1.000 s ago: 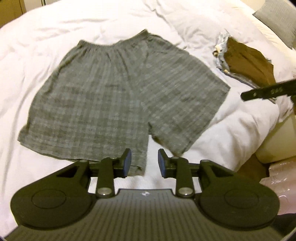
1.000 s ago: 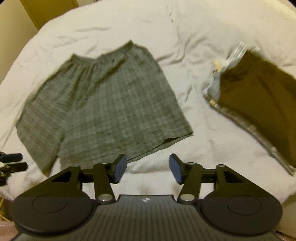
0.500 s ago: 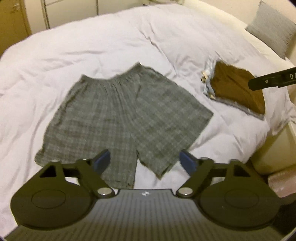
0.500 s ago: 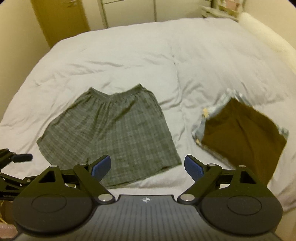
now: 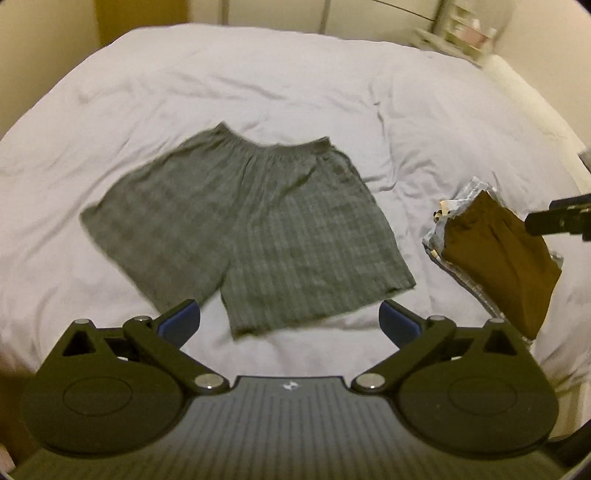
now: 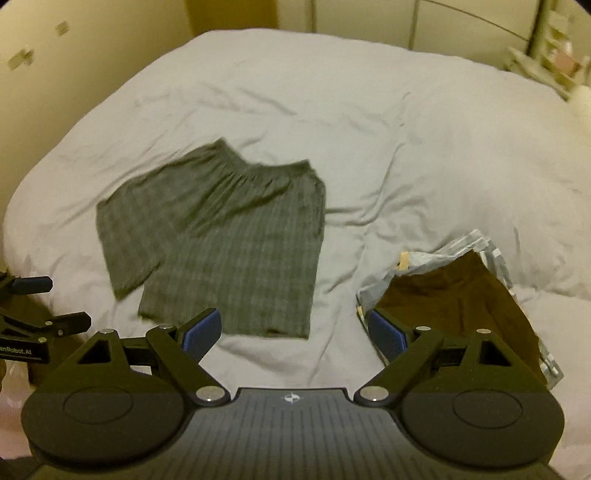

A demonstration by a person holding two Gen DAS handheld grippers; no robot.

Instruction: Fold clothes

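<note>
Grey plaid shorts (image 5: 255, 232) (image 6: 225, 243) lie spread flat on the white bed, waistband at the far side, both legs toward me. My left gripper (image 5: 290, 325) hangs open above the near hems, holding nothing. My right gripper (image 6: 294, 332) is open too, wide apart, between the shorts and the folded pile, nothing between its fingers. A finger of the right gripper (image 5: 557, 218) shows at the right edge of the left wrist view. The left gripper (image 6: 33, 314) appears at the left edge of the right wrist view.
A folded pile with a brown garment (image 5: 498, 254) (image 6: 461, 314) on top of light patterned cloth lies right of the shorts. The white duvet (image 5: 258, 85) covers the bed. Wardrobe doors (image 6: 369, 18) and a shelf (image 6: 546, 59) stand behind it.
Both grippers have pulled back and up from the shorts and opened wide. The shorts stay flat on the bed, now seen from farther away.
</note>
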